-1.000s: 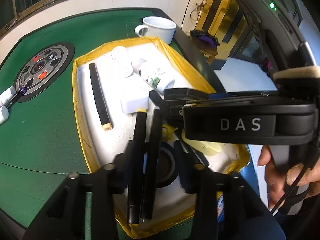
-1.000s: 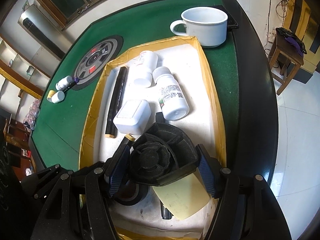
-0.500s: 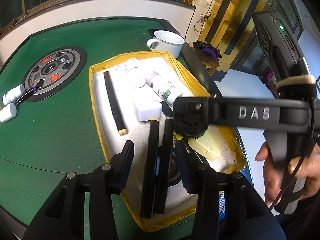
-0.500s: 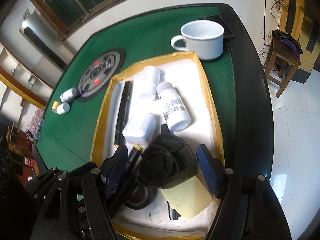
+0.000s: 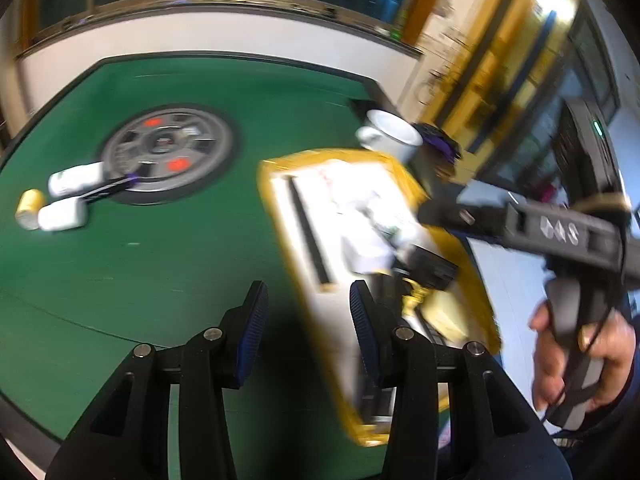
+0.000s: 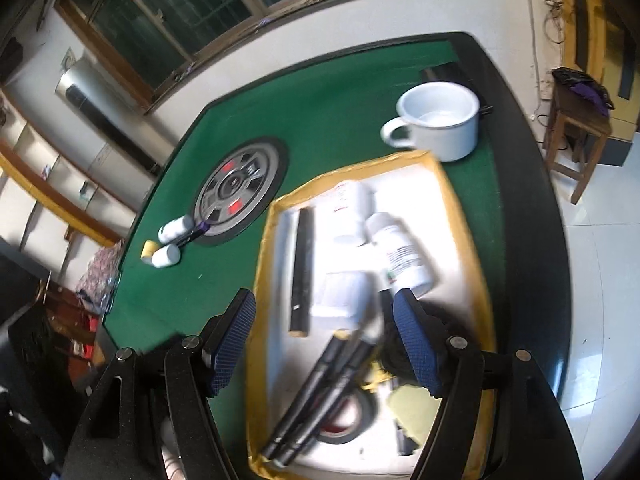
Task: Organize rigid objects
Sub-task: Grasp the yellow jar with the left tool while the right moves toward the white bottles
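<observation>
A yellow-rimmed tray point(image 6: 261, 280) on the green table point(image 6: 328, 120) holds two black markers point(image 6: 320, 392), a long black stick point(image 6: 302, 268), a white box point(image 6: 340, 296), white bottles point(image 6: 400, 252), a tape roll point(image 6: 352, 420), a pale yellow block point(image 6: 412, 408) and a black round part point(image 6: 440, 320). My right gripper point(image 6: 324, 344) is open and empty above the tray's near end. My left gripper point(image 5: 306, 328) is open and empty, over the table beside the tray point(image 5: 280, 232). Two white bottles point(image 5: 68, 196), a yellow cap point(image 5: 28, 206) and a pen lie at the table's left.
A white mug point(image 6: 440, 124) stands beyond the tray's far corner. A round grey panel point(image 6: 240, 188) is set in the table. The right gripper's body point(image 5: 560, 232) and the hand holding it are at the right of the left wrist view. A wooden stool point(image 6: 580, 128) stands off the table.
Both grippers have let go and pulled up and back. The two markers now lie in the tray, and the black round part sits there too. The left gripper swung left.
</observation>
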`<state>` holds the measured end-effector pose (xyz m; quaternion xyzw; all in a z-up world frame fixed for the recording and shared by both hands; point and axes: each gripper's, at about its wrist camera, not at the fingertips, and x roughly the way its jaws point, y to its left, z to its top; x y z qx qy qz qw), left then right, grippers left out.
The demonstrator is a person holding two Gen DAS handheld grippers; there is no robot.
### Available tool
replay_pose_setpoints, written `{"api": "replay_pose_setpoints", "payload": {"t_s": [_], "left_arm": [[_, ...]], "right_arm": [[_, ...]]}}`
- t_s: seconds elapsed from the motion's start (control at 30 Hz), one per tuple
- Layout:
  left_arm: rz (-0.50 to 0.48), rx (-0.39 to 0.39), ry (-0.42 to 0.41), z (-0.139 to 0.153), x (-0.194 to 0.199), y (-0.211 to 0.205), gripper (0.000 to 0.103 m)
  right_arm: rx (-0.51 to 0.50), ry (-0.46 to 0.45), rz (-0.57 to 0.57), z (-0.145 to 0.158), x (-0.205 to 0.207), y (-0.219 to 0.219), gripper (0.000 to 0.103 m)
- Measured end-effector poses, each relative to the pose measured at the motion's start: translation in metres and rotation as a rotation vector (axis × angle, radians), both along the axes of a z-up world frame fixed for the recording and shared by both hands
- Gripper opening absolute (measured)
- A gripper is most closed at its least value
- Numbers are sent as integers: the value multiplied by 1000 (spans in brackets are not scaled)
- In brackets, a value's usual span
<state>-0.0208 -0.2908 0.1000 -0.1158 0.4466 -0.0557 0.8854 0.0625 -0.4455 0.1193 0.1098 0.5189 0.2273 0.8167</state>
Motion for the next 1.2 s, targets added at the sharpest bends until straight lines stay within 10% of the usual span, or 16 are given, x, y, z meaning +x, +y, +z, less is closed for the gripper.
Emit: {"api": "replay_pose_setpoints", "payload": {"t_s": [0.37, 0.5, 0.93, 1.2], "left_arm": [[350, 41, 109, -4, 29, 222, 41], [406, -76, 209, -26, 51, 290, 41], [318, 2, 310, -83, 99, 309, 38], [332, -15, 280, -84, 48, 300, 38]], "right_arm": [[-9, 25, 136, -9, -16, 66, 67], [-28, 37, 142, -13, -20, 85, 67], [-65, 40, 110, -9, -11, 129, 67], [-99, 4, 523, -7, 5, 254, 67]]}}
